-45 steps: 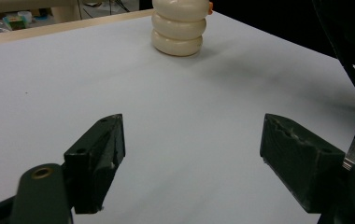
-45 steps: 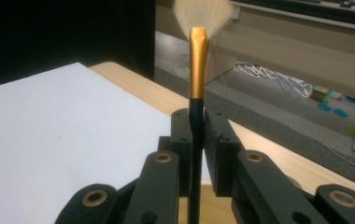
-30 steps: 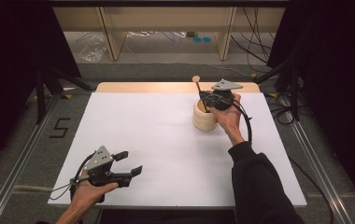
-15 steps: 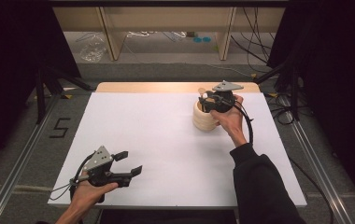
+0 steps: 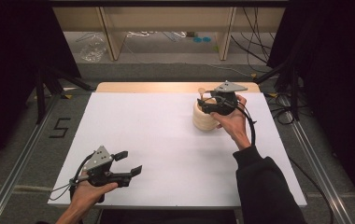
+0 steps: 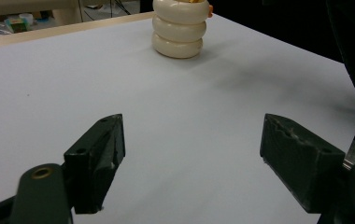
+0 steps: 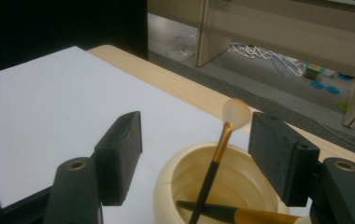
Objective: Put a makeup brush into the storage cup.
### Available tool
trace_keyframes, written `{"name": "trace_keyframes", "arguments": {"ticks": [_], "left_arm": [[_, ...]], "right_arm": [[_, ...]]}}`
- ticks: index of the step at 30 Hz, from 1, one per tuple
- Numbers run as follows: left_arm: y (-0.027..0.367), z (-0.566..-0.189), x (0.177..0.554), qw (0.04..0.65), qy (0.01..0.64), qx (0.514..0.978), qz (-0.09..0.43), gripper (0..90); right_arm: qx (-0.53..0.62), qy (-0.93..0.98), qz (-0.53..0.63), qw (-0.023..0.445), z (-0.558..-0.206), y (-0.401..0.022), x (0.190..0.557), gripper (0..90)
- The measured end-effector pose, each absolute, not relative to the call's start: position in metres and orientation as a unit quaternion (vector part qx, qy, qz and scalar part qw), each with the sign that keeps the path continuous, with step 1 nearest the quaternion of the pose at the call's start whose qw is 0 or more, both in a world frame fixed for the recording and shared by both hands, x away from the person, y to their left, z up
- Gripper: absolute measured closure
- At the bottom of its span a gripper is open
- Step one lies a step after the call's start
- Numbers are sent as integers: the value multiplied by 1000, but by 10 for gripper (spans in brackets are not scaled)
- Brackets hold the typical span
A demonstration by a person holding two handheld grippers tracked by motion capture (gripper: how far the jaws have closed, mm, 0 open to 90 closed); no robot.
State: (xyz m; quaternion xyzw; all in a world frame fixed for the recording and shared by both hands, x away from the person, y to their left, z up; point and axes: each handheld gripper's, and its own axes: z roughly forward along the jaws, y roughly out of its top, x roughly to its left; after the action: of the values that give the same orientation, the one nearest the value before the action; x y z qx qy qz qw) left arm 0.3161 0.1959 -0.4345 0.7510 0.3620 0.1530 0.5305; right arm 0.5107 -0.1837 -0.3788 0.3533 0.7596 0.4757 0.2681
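high view: the right gripper (image 5: pixel 208 103) hangs just over a cream holder (image 5: pixel 204 116) made of stacked rings, near the far right part of the white table (image 5: pixel 157 135). its jaws have just been opening, and nothing is pinched between them. a brush (image 5: pixel 202 93) with a round tip pokes up out of the holder. it looks like the brush is now left to stand in there by itself, leaning on the rim. the left gripper (image 5: pixel 130 163) waits at the near left edge, well apart from the holder. its jaws are wide apart and hold nothing. it seems to be resting there because it has no job right now.

left gripper view: the two black jaws stand far apart over bare white table. the cream holder (image 6: pixel 179 27) sits far off, past the jaws and between them.

right gripper view: the jaws are spread wide. the holder (image 7: pixel 213 186) is right below and between them. the brush (image 7: pixel 215 158) leans up in the gap, nearer the right-hand jaw, and touches neither jaw. its round tip (image 7: pixel 236 113) is level with the jaw ends. a second brush (image 7: pixel 222 213) lies low in the holder. the cup shape keeps both brushes from falling over.
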Motion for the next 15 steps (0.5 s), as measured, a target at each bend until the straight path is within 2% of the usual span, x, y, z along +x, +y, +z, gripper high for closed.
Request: {"name": "trace_keyframes", "arguments": {"ticks": [9,15], "left_arm": [[196,-434,316,531,362,751,154,219],[196,-434,316,531,361,751,155,217]], "right_arm": [[354,761,477,261,-377,-183,492,268],[355,758,483,256,-376,-188,480,250]]}}
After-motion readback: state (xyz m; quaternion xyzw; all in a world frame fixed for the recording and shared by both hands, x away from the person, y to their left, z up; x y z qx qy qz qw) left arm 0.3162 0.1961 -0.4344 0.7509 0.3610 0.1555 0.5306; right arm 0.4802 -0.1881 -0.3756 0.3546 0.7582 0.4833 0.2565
